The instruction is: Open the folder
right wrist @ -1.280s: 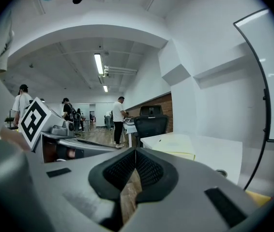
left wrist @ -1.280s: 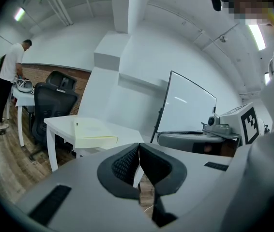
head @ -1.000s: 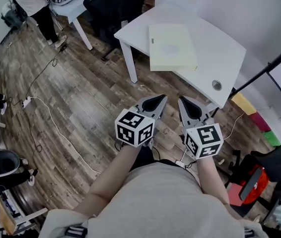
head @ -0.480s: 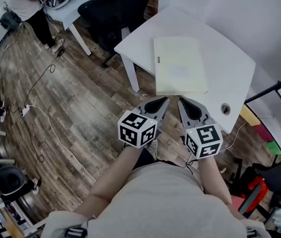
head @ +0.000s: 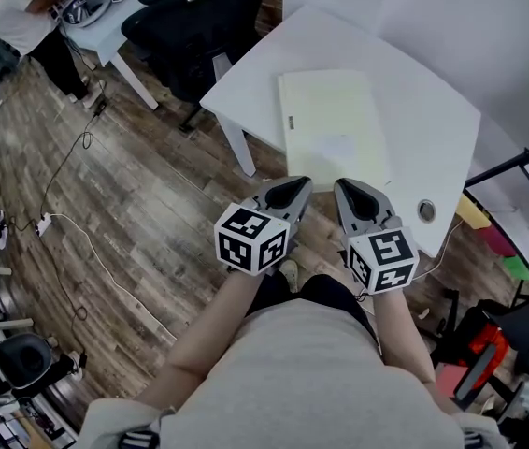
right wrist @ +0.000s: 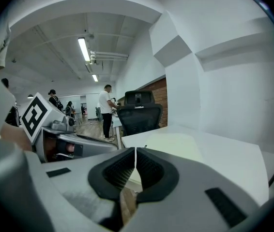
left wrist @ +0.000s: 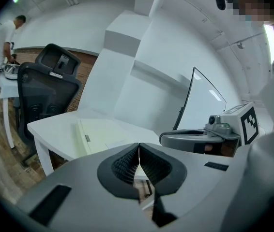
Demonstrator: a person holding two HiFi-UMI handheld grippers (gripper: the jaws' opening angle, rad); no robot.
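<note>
Here we stand at the near edge of the white table (head: 428, 101), both tools raised side by side and aimed at the pale yellow folder (head: 332, 129); it lies flat and closed on the tabletop, toward the table's left side, its near edge just beyond the tips. The left gripper (head: 288, 193) has its ribbed jaws pressed together on nothing; the right gripper (head: 358, 200), close beside it, is likewise closed and empty. Neither touches the folder, and the task, as we judge it, has not begun. The risks lie in the approach: jaws kept together will only push the folder, and on so smooth a top it could slide toward the far side, or skew toward the left edge, beyond which the black office chair (head: 185, 21) stands. A small dark tab (head: 291, 122) on the folder's left edge suggests that the spine runs there; if so, a lift tried from that side would raise the whole folder, not the cover. The cover lies flush, so a jaw slipped under it may catch the sheets below too; with no second tool pinning the lower part, the folder could rise whole and drop.
</note>
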